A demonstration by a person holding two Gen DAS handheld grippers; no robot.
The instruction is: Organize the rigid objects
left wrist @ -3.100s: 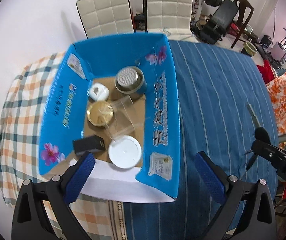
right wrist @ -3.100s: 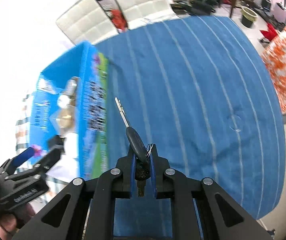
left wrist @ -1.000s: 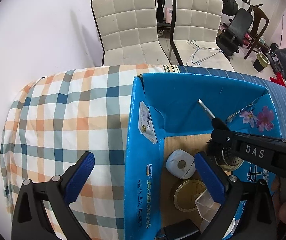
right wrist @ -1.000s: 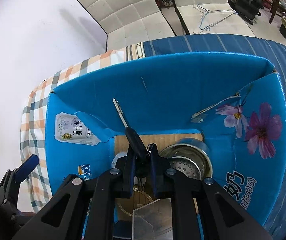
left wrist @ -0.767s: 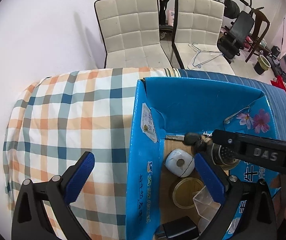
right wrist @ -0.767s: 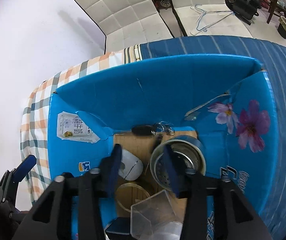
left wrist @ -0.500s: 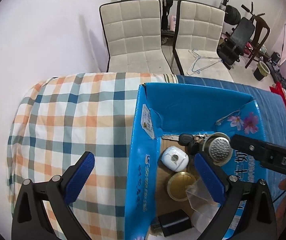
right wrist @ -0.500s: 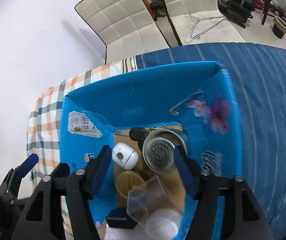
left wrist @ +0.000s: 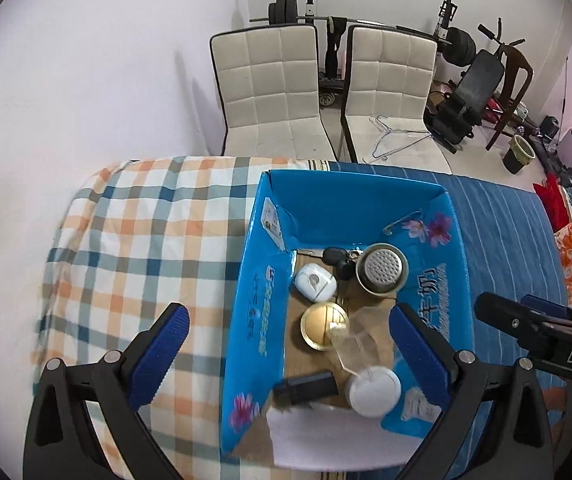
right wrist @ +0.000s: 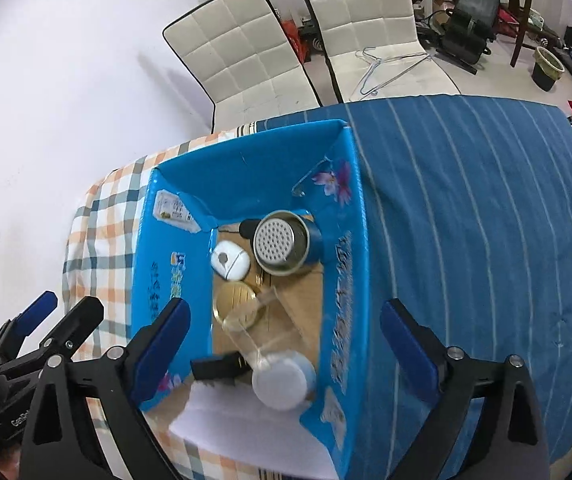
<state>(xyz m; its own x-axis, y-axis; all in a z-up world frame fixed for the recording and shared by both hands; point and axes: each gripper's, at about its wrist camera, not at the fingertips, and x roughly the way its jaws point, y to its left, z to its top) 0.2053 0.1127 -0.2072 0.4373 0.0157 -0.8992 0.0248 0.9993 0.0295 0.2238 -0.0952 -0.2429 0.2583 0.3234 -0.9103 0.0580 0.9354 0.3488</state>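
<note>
While the left gripper (left wrist: 286, 348) hangs with its blue-padded fingers (left wrist: 158, 348) spread wide and nothing between them, its camera looks down into a blue cardboard box (left wrist: 254, 292) printed with Chinese characters, pink flowers and a small white label on one inner flap. The box sits ahead of and between the fingers, straddling a plaid cloth (left wrist: 146, 240) off the left finger and a blue striped cloth (left wrist: 506, 232) off the right. On its brown floor, farthest from the fingers, lies a black-headed car key (left wrist: 334, 258) with its ring, touching a steel strainer cup (left wrist: 382, 270); a white oval case (left wrist: 315, 282) lies just beside it. Nearer come a gold lid (left wrist: 322, 326), a clear plastic container (left wrist: 360, 344), a black block (left wrist: 306, 386) and a white round lid (left wrist: 374, 390). To the right, the other tool's black arm reads "DAS". From the right wrist, the right gripper (right wrist: 282, 344) is likewise wide apart and holds nothing, with the same box (right wrist: 342, 280) between and ahead of its fingers (right wrist: 406, 344). Only the key's black head (right wrist: 248, 227) shows, at the far end behind the strainer cup (right wrist: 282, 244). The white case (right wrist: 229, 260), gold lid (right wrist: 236, 304), clear container (right wrist: 266, 328), black block (right wrist: 218, 366) and white lid (right wrist: 282, 380) lie closer. Printing on the box's walls is blurred here. The left tool (right wrist: 42, 340) shows beyond the left finger.
</note>
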